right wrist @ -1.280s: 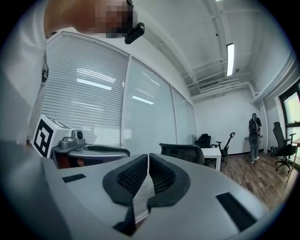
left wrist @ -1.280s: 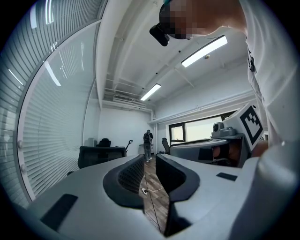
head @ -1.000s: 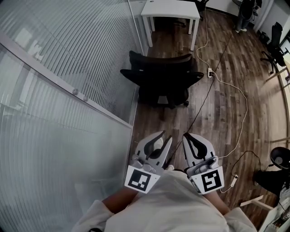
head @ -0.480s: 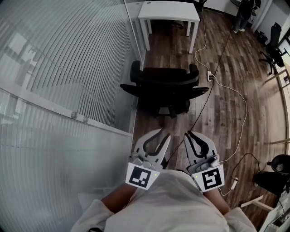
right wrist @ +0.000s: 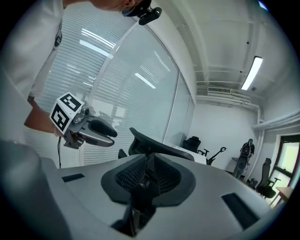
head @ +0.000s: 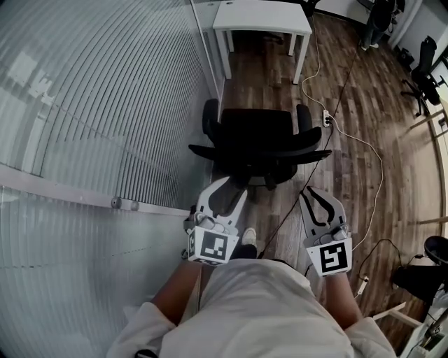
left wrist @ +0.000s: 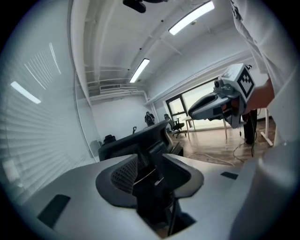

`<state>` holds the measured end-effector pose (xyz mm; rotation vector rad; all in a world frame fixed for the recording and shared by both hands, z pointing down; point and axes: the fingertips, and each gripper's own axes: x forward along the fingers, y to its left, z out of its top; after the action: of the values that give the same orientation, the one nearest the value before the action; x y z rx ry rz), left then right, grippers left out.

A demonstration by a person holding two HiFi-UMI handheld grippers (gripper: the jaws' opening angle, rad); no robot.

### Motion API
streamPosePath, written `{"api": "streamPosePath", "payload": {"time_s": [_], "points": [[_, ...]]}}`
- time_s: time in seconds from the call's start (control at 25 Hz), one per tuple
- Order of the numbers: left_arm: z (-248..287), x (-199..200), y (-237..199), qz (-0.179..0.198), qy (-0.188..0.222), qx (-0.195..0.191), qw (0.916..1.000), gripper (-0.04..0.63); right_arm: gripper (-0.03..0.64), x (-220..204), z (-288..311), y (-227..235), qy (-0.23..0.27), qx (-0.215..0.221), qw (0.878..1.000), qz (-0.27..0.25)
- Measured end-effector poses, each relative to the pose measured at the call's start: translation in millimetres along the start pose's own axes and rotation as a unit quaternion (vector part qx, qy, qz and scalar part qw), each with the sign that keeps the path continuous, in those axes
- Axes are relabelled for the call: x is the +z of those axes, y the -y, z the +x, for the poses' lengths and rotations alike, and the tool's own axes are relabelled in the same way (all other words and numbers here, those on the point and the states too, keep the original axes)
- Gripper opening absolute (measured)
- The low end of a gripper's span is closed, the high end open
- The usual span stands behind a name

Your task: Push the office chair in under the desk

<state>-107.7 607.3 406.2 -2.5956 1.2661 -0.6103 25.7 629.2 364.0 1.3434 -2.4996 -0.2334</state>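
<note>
The black office chair (head: 255, 140) stands on the wood floor with its seat toward the white desk (head: 262, 14), a short gap from it. My left gripper (head: 229, 186) is just behind the left part of the backrest. Its jaws are opening and nothing is pressed between them. The left gripper view looks through the jaws (left wrist: 152, 159) at the chair back (left wrist: 140, 136). My right gripper (head: 309, 194) is shut and empty, behind the chair's right side and apart from it. The right gripper view shows the chair back (right wrist: 154, 145) beyond its jaws (right wrist: 147, 176).
A glass partition with blinds (head: 105, 105) runs close along the left. A white cable (head: 364, 147) and a power strip (head: 325, 114) lie on the floor at the right. Another chair (head: 423, 66) and a person (head: 381, 17) are at the far right.
I have come closer to the chair, which now looks square to the desk. The two grippers have spread apart, and the left jaws have widened.
</note>
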Motion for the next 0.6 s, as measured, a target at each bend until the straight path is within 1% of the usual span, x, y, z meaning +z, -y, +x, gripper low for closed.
{"api": "streamPosePath", "payload": {"time_s": [0.04, 0.12, 0.24, 0.32, 0.44, 0.6], "points": [[6.9, -9.8, -6.9, 0.016, -0.011, 0.000, 0.9998, 0.154, 0.048, -6.8, 6.0, 5.4, -0.012, -0.001, 1.000, -0.014], [20.6, -31.2, -17.8, 0.044, -0.036, -0.001, 0.9984, 0.165, 0.100, -24.1, 17.5, 14.8, -0.040, 0.000, 0.998, -0.046], [41.6, -69.2, -30.2, 0.089, -0.078, -0.005, 0.9929, 0.187, 0.150, -55.9, 35.6, 24.7, -0.080, 0.003, 0.994, -0.079], [53.2, -88.8, -39.4, 0.116, -0.105, -0.009, 0.9876, 0.203, 0.166, -72.7, 47.1, 33.1, -0.102, 0.005, 0.990, -0.098], [65.4, -107.0, -53.0, 0.148, -0.144, -0.017, 0.9784, 0.225, 0.201, -92.3, 59.1, 46.4, -0.136, 0.015, 0.983, -0.120], [83.3, -135.8, -69.0, 0.182, -0.192, -0.030, 0.9639, 0.245, 0.242, -131.0, 78.0, 60.8, -0.191, 0.033, 0.970, -0.150]]}}
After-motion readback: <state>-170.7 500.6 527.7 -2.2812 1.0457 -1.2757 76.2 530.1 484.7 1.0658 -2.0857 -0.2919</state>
